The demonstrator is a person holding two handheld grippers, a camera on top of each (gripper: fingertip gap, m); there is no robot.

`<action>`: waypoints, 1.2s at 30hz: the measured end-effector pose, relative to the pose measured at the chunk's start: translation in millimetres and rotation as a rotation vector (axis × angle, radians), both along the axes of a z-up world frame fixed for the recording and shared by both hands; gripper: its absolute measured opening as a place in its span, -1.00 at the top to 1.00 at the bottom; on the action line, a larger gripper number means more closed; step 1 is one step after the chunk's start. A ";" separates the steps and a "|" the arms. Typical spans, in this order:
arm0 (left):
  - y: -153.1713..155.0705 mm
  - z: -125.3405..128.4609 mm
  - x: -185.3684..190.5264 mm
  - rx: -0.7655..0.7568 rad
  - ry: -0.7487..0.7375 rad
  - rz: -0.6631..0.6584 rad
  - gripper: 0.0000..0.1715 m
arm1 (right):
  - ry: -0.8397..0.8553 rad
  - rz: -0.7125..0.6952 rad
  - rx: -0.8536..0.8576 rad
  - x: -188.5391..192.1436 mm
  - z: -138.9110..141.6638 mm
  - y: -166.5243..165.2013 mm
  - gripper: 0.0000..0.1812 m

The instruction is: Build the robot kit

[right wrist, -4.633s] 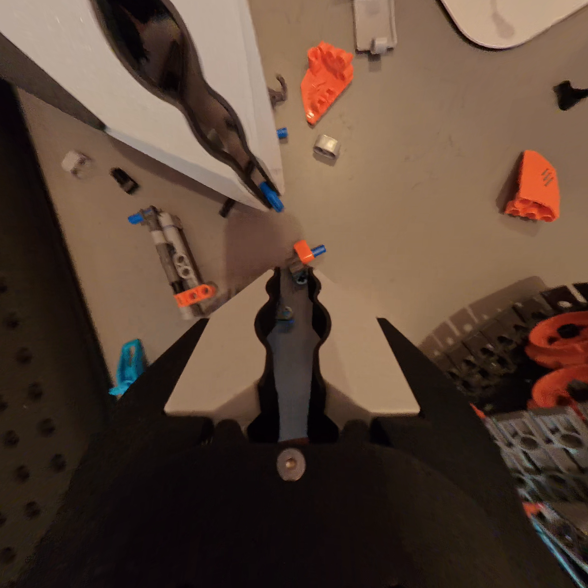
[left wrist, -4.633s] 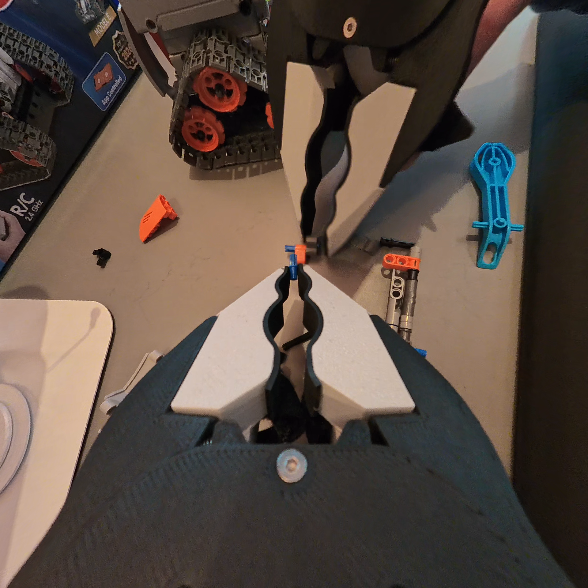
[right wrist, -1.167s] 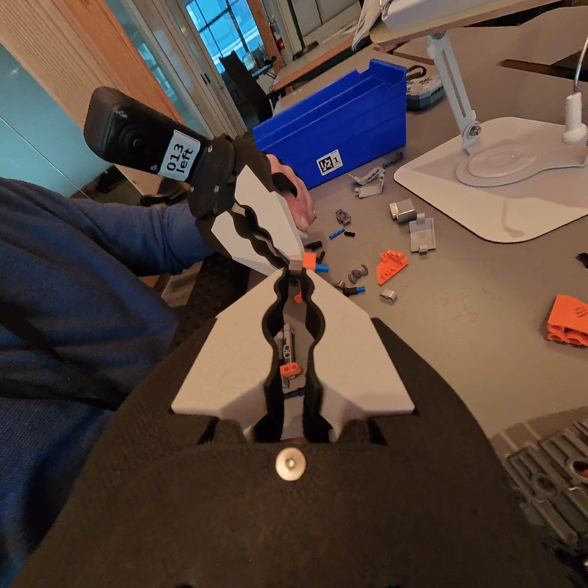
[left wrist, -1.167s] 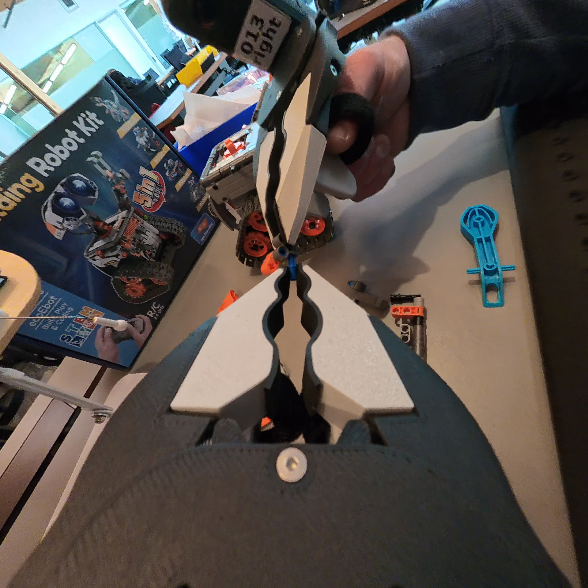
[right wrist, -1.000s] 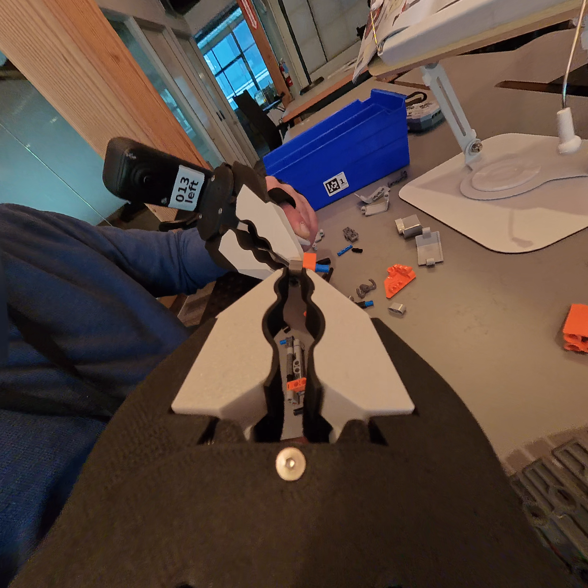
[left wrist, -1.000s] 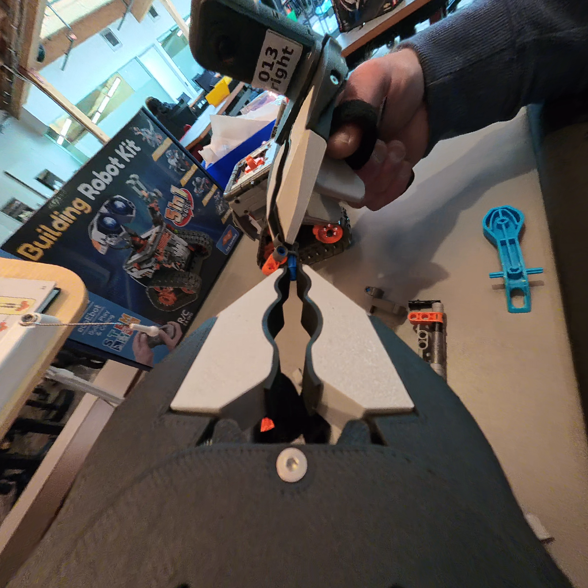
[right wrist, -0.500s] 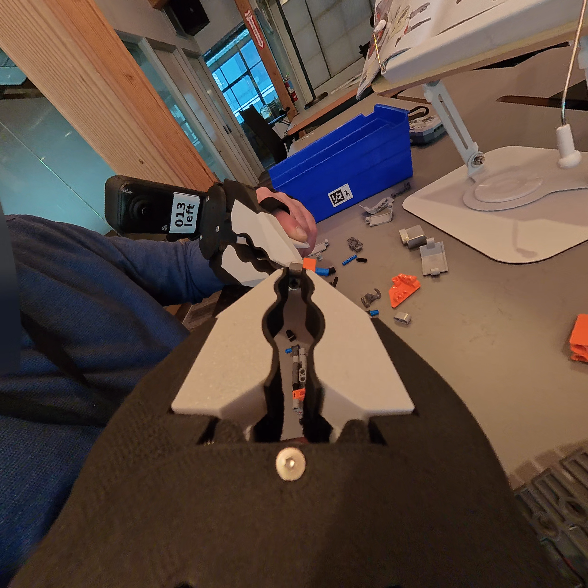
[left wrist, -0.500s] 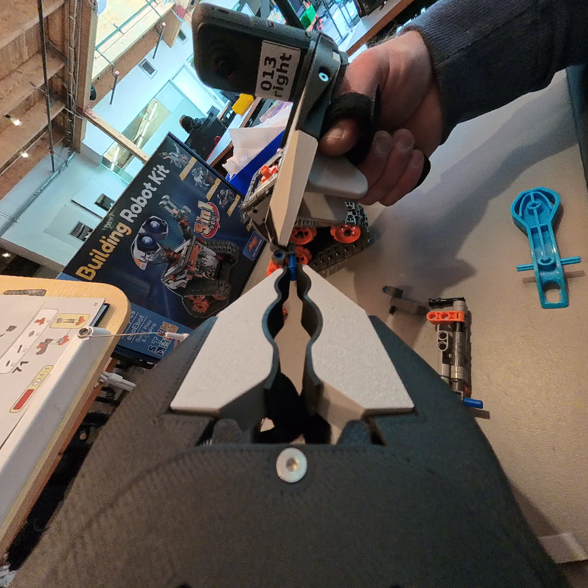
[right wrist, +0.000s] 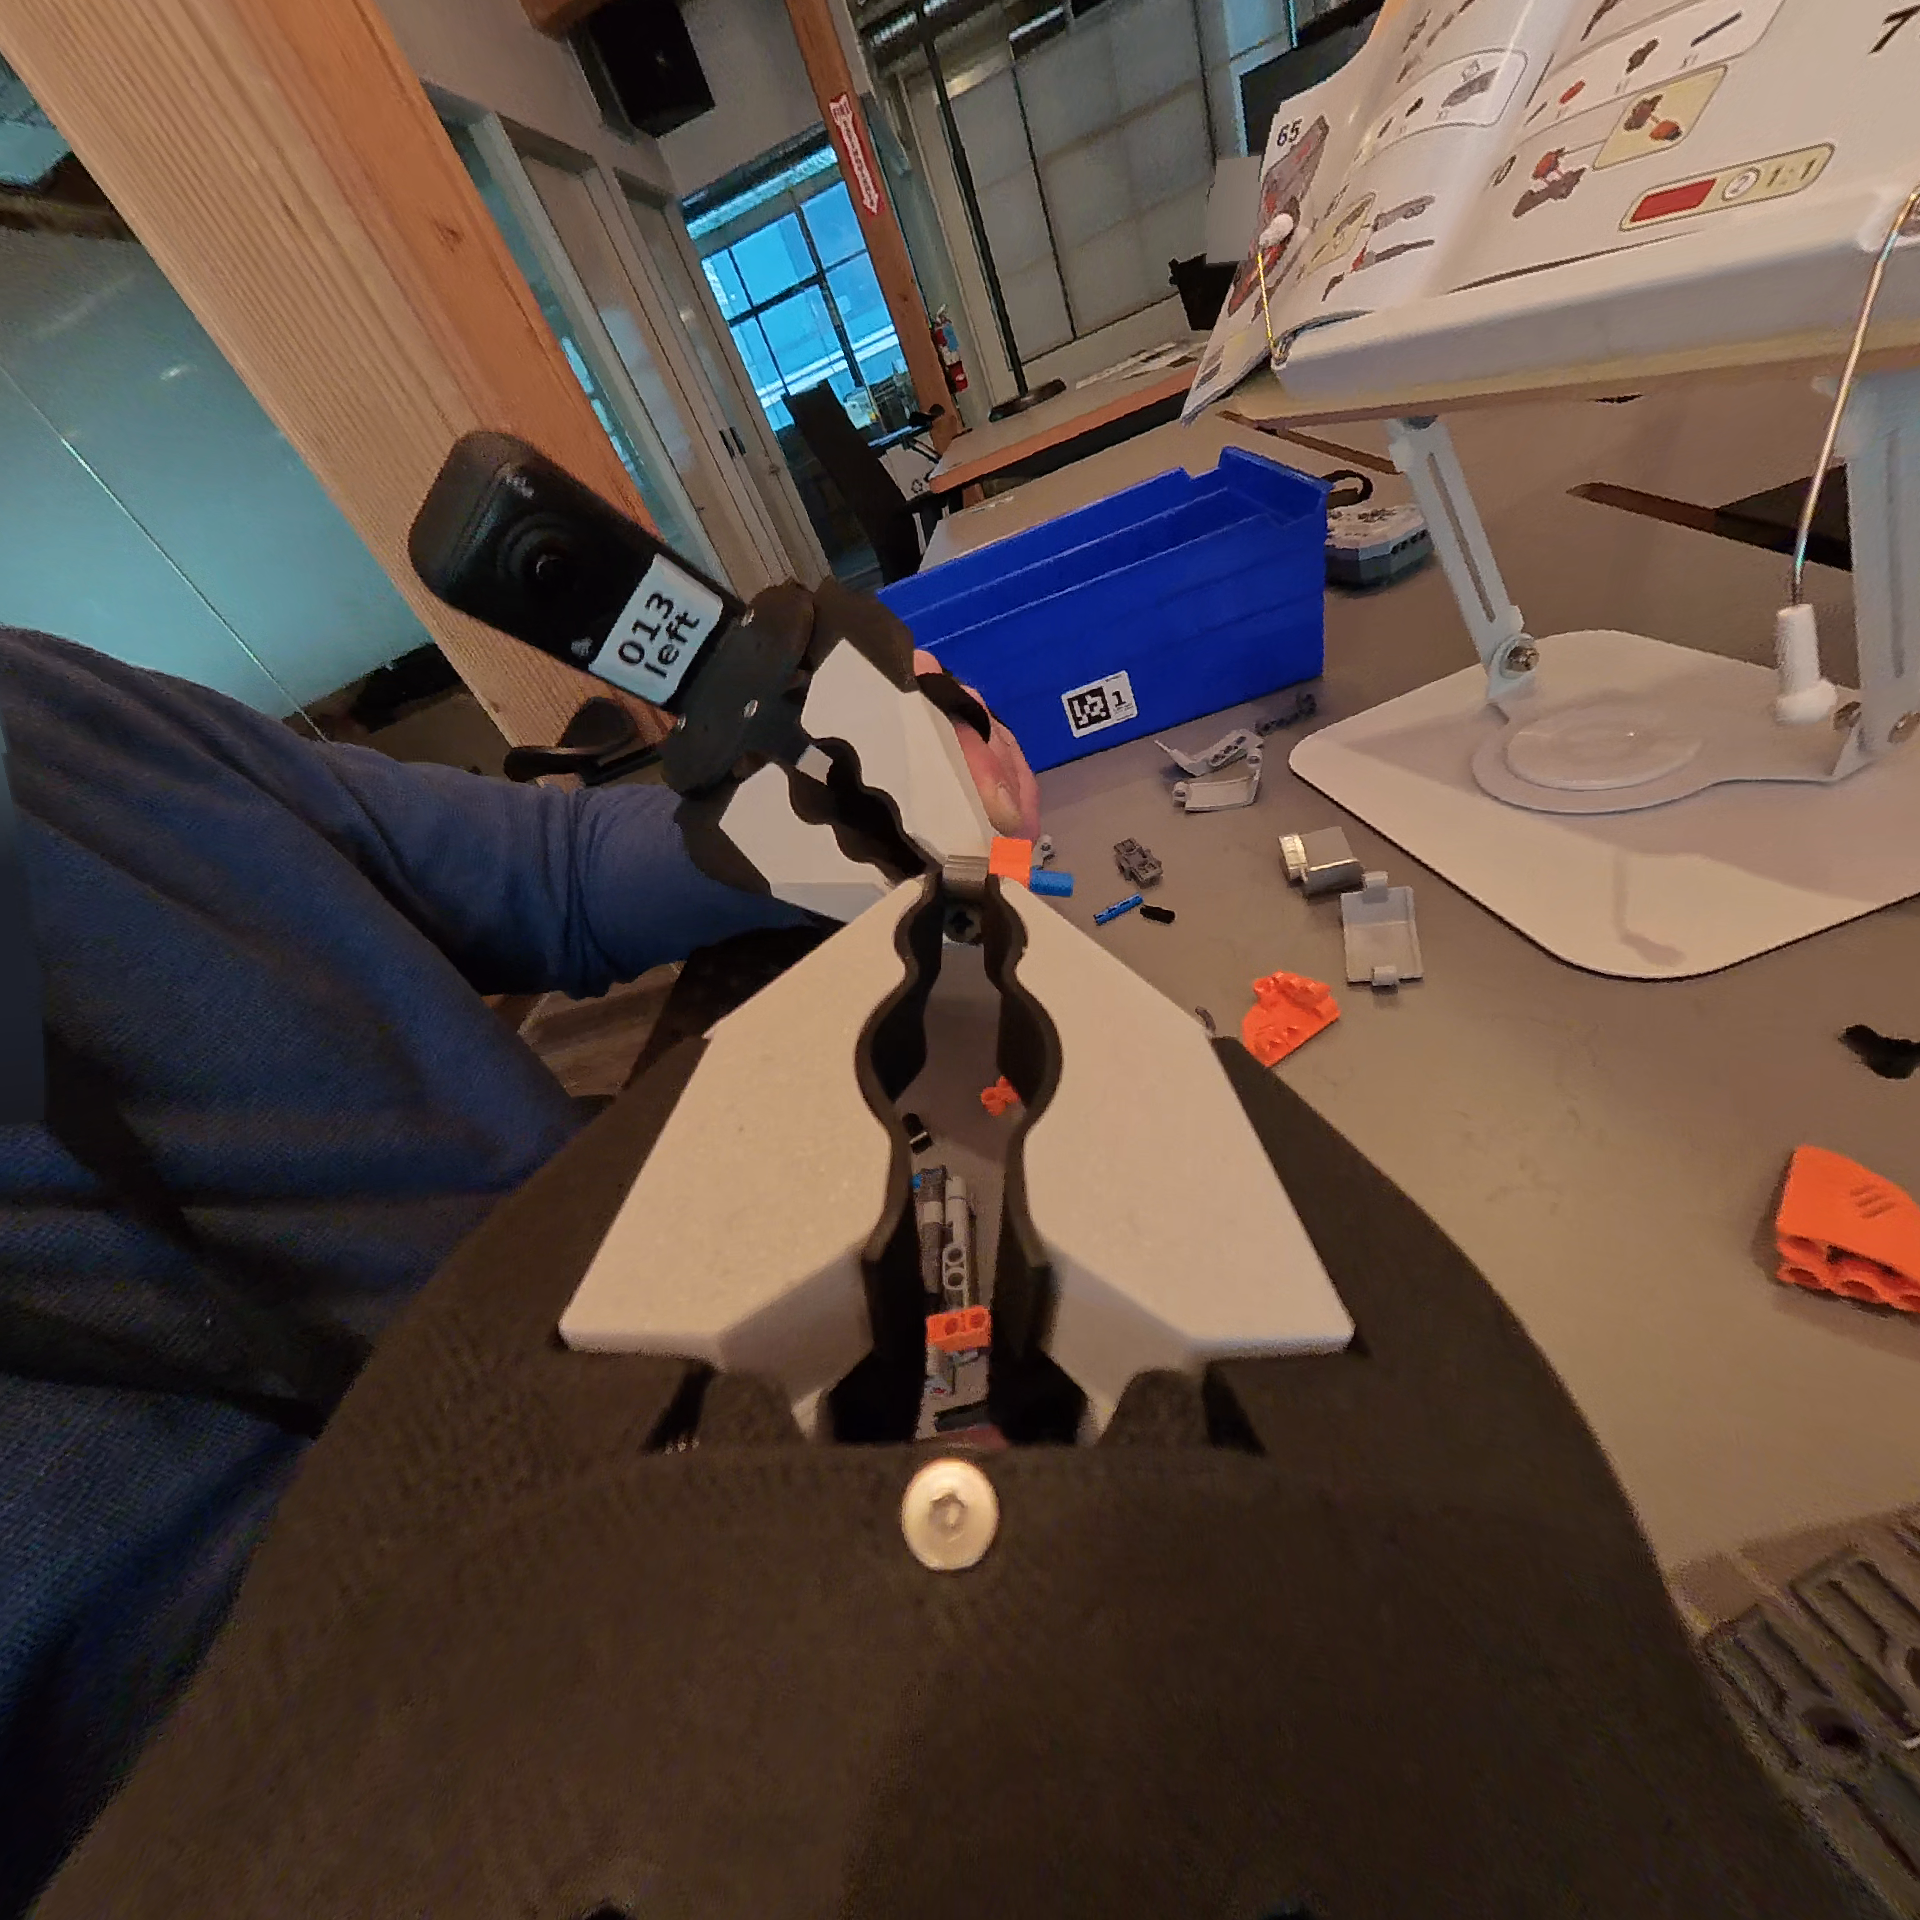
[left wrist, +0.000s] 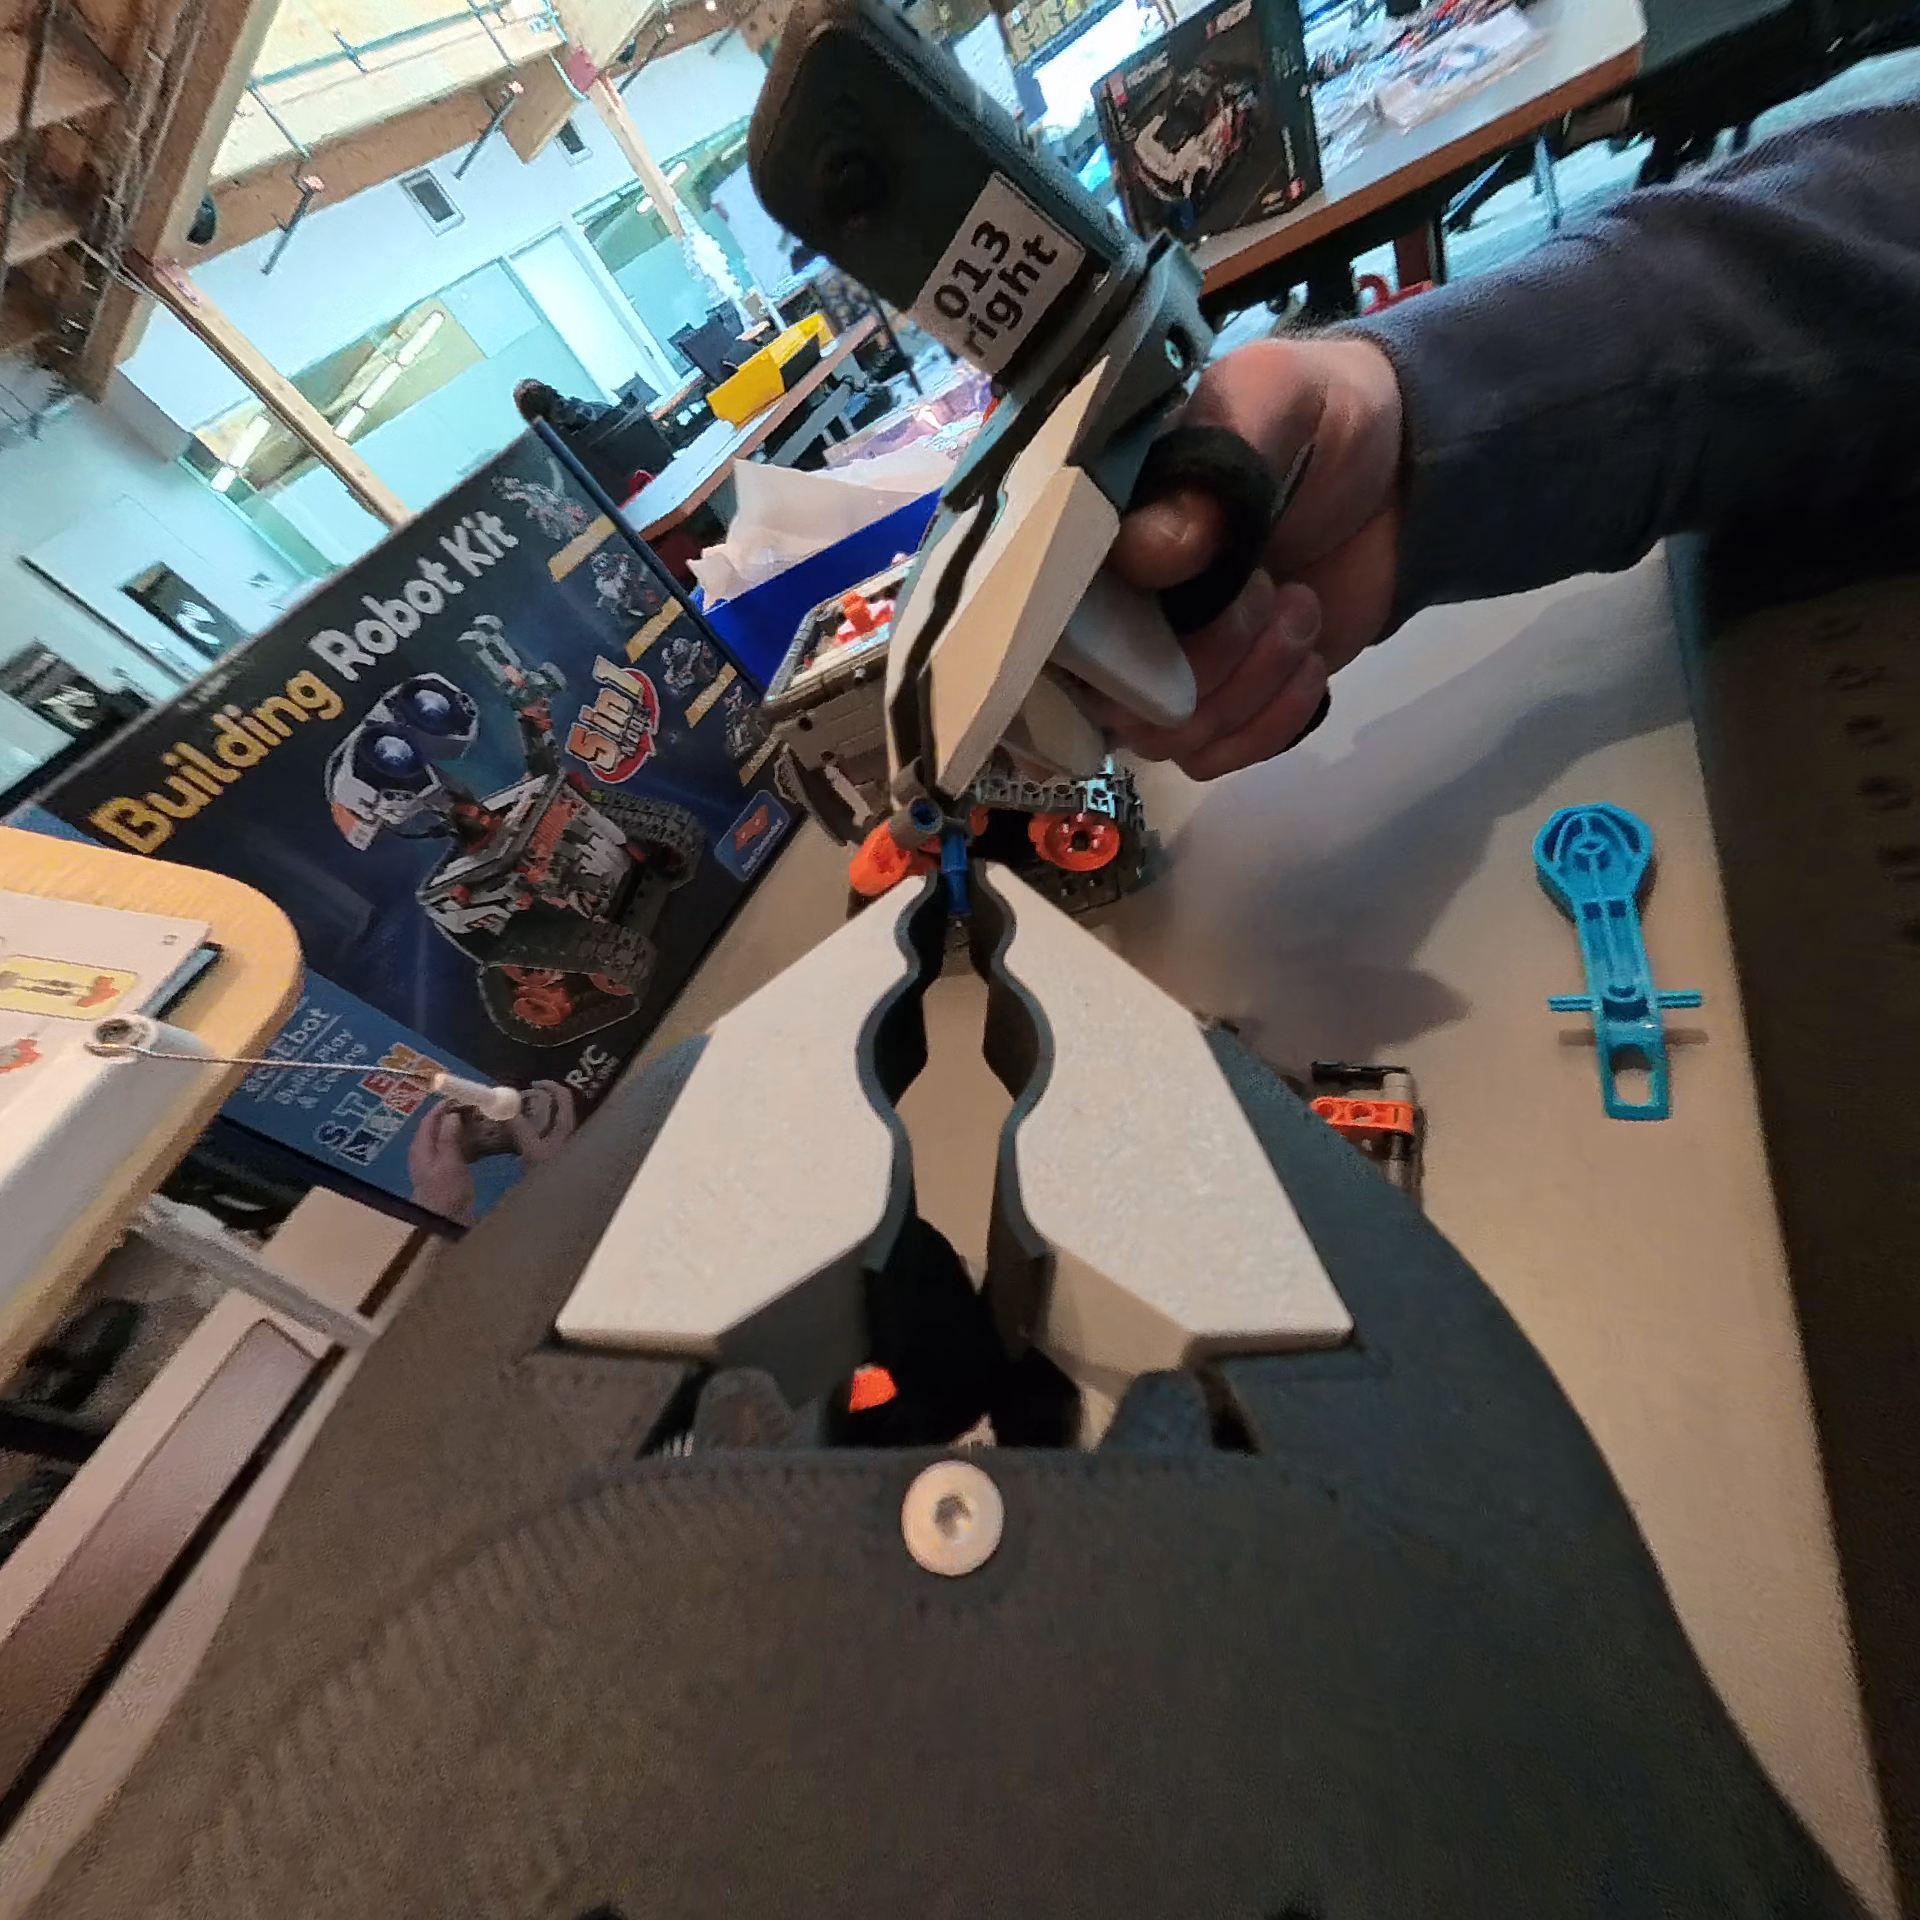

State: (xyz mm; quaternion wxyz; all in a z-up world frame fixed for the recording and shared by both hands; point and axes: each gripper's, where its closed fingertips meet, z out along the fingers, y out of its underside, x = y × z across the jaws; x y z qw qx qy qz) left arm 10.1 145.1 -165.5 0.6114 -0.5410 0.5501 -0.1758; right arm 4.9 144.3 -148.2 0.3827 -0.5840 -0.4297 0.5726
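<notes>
My left gripper [left wrist: 951,896] is shut on a small blue pin [left wrist: 952,864] that stands upright between its tips. My right gripper [left wrist: 923,798] comes down from above, held by a hand, and meets it tip to tip. In the right wrist view my right gripper [right wrist: 966,891] is shut on a small grey connector [right wrist: 964,871] joined to an orange block [right wrist: 1010,858] with a blue pin [right wrist: 1051,882] sticking out. The left gripper [right wrist: 925,858] touches this piece from the left. Both are held above the grey table [right wrist: 1507,1143].
A tracked robot model [left wrist: 1070,821] and its kit box [left wrist: 416,790] stand behind. A blue lever tool [left wrist: 1605,966] and a grey-orange axle assembly [left wrist: 1371,1117] lie to the right. A blue bin [right wrist: 1122,613], a book stand [right wrist: 1621,790], orange panels [right wrist: 1844,1247] and grey parts [right wrist: 1377,935] lie on the table. The grippers are tip to tip, or close to it.
Both grippers have risen from just above the table and tilted up to face each other. The left gripper's blue pin now meets the right gripper's grey-orange piece. Over the last second both views tilted slightly.
</notes>
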 end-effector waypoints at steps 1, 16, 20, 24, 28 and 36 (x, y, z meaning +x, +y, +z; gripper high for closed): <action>-0.7 0.1 0.0 -0.020 -0.012 -0.014 0.98 | -0.006 -0.001 0.023 -0.2 0.3 -1.1 0.95; 7.4 -58.9 -11.7 -0.162 0.289 0.003 0.98 | -0.396 -0.106 0.167 0.0 -60.4 7.8 0.95; 11.4 -69.0 -14.7 -0.210 0.331 0.021 0.98 | -0.614 -0.147 0.163 -1.9 -106.8 13.0 0.94; 11.8 -90.5 -13.8 -0.251 0.409 0.023 0.98 | -0.687 -0.180 0.161 -5.3 -122.7 15.3 0.94; 13.9 -111.1 -16.3 -0.271 0.502 0.044 0.98 | -0.713 -0.166 0.161 -8.7 -129.0 9.0 0.94; 20.7 -118.1 -17.7 -0.262 0.526 0.069 0.98 | -0.706 -0.065 0.123 -12.5 -128.8 -7.5 0.79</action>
